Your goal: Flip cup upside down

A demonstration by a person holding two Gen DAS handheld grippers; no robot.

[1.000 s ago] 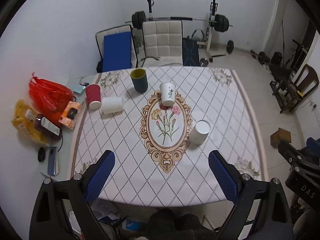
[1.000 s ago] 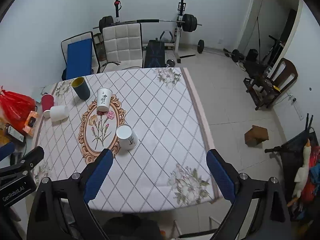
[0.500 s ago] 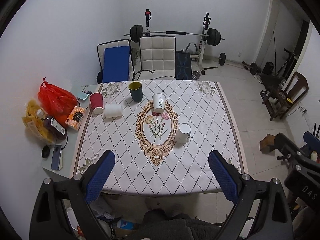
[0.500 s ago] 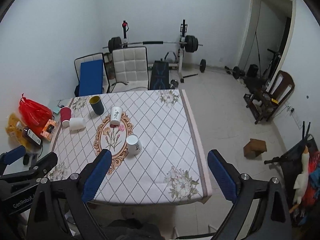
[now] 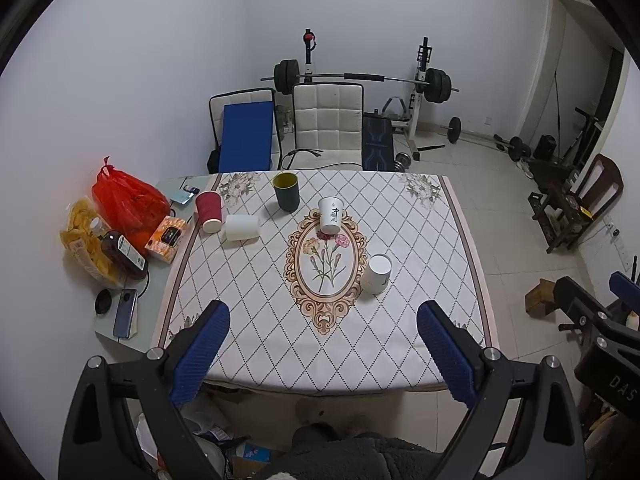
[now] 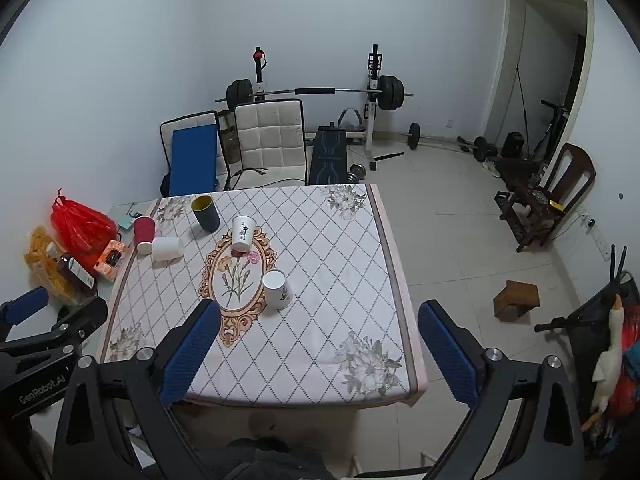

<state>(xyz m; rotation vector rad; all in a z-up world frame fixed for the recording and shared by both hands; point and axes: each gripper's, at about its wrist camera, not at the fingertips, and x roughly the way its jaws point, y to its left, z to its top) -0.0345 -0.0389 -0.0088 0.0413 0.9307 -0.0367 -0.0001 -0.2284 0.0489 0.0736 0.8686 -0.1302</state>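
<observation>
Both grippers hang well back from the table with their blue-padded fingers spread wide and nothing between them: the left gripper (image 5: 322, 346) frames the near edge of the cloth in its own view, and the right gripper (image 6: 318, 344) does the same in its view, a little further to the right. Nearest to them on the table (image 5: 328, 364), which wears a diamond-patterned cloth with a floral oval in the middle, is a white paper cup (image 5: 377, 274) at the right rim of that oval; its flat base faces up and its mouth is down on the cloth, and it shows the same way in the right wrist view (image 6: 277, 289). Further on, at the far end of the oval, stands a second white cup with dark lettering (image 5: 331, 214), mouth up. Beyond that, a dark green cup (image 5: 286, 191) with a yellow inside stands upright near the far edge. To the left of it a plain white cup (image 5: 241, 227) lies on its side, touching or just beside a red cup (image 5: 209, 211). Off the cloth to the left sits a red plastic bag (image 5: 128, 200), and behind the table a white padded chair (image 5: 328, 124) and a barbell rack (image 5: 362, 80) stand against the wall.
</observation>
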